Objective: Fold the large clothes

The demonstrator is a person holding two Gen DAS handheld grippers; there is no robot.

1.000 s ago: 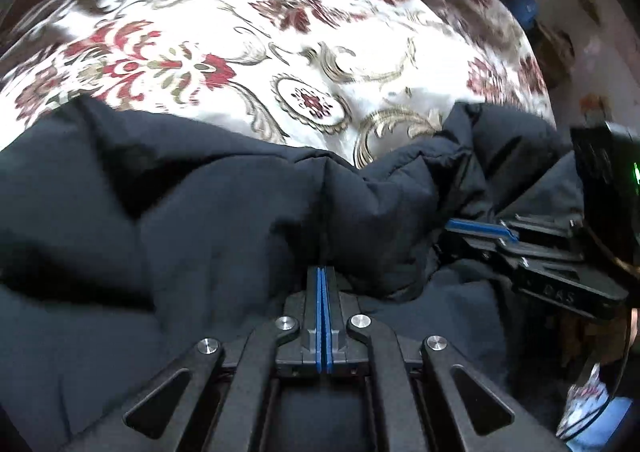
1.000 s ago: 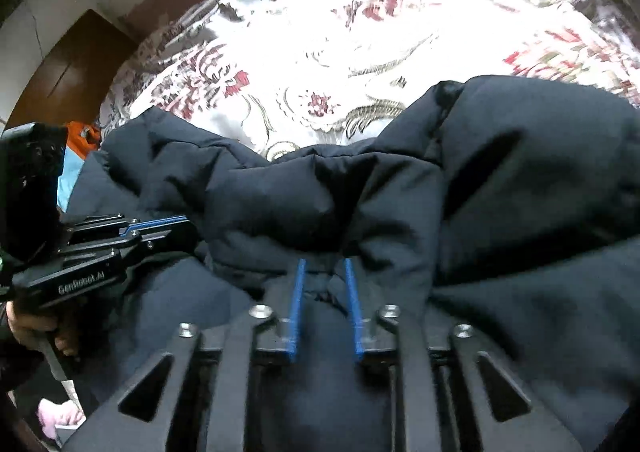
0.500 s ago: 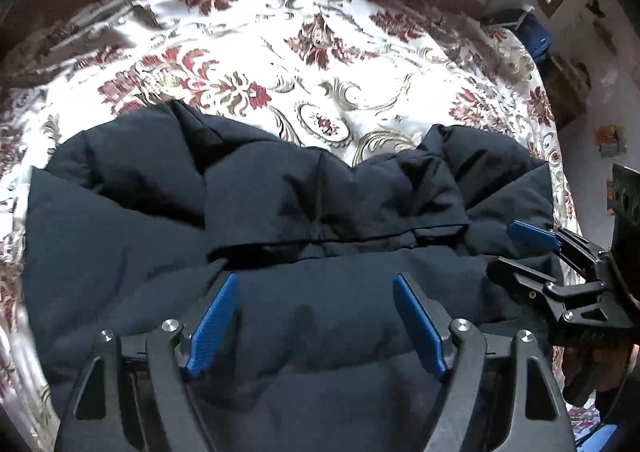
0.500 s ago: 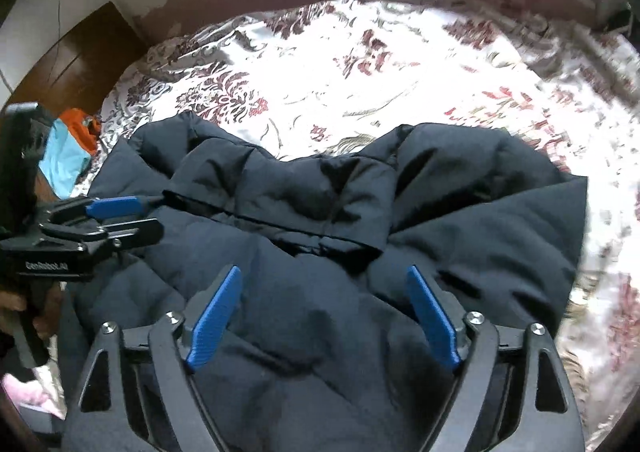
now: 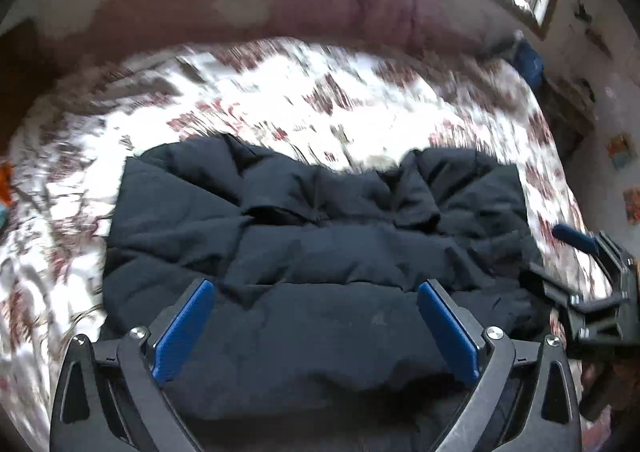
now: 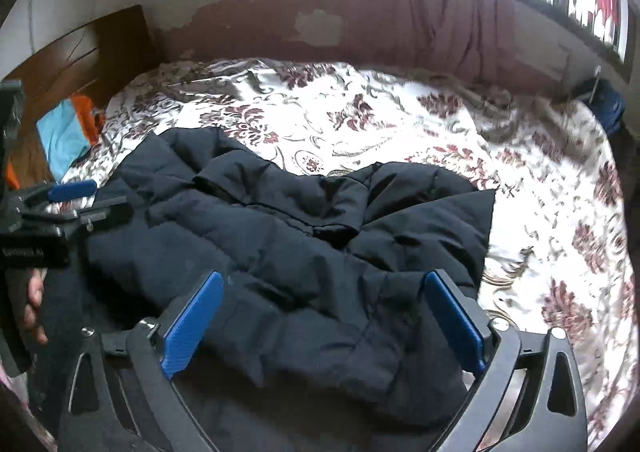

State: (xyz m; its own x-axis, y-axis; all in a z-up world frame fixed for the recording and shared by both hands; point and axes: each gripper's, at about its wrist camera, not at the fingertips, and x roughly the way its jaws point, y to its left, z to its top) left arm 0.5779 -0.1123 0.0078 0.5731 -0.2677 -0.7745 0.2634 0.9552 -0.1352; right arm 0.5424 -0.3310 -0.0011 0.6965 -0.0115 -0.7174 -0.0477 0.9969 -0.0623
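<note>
A dark navy padded jacket (image 5: 312, 252) lies folded in a bundle on the floral bedspread (image 5: 280, 100); it also shows in the right wrist view (image 6: 304, 236). My left gripper (image 5: 316, 288) is open and empty, raised above the jacket's near edge. My right gripper (image 6: 324, 284) is open and empty, also above the near edge. In the left wrist view the right gripper (image 5: 576, 252) sits at the right edge. In the right wrist view the left gripper (image 6: 76, 196) sits at the left edge, held by a hand.
The bedspread (image 6: 400, 124) covers a bed with a wooden headboard (image 6: 80, 52) at the left. Light blue and orange cloths (image 6: 68, 128) lie by the headboard. A maroon curtain (image 6: 432, 4) and windows are behind. A blue item (image 6: 608, 104) sits at the far right.
Both grippers were shut on the jacket a second ago; they have opened, let it go and pulled back and up. The jacket lies lower and smaller in view.
</note>
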